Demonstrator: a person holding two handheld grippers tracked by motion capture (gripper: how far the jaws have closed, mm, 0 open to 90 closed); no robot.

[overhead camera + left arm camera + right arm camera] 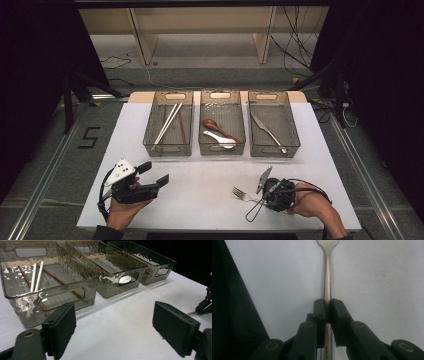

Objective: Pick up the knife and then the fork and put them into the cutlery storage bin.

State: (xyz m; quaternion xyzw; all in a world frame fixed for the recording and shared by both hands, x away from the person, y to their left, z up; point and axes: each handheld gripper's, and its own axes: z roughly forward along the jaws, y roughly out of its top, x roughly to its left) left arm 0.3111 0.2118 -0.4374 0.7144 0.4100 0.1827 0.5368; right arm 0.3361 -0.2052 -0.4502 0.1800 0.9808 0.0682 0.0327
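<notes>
Fork [327, 277]: metal, lying on the white table [200, 195] at the near right, tines pointing left (away from the hand holding it).
Right gripper [327, 306]: jaws pinched tight on the fork's handle, about midway along it; held low over the table by the person's right hand [312, 205].
Left gripper [113, 322]: jaws spread wide with nothing between them, hovering above the near left of the table, aimed toward the bins.
Left bin [150, 132]: smoky clear plastic, at the far side of the table, holding white and brown chopsticks [167, 125].
Middle bin [202, 145]: just beside the left one, holding a brown spoon [216, 126] and a white spoon [221, 140].
Right bin [295, 135]: last in the row, holding a metal knife [267, 131].
Fork to bins: well apart, with bare table between.
</notes>
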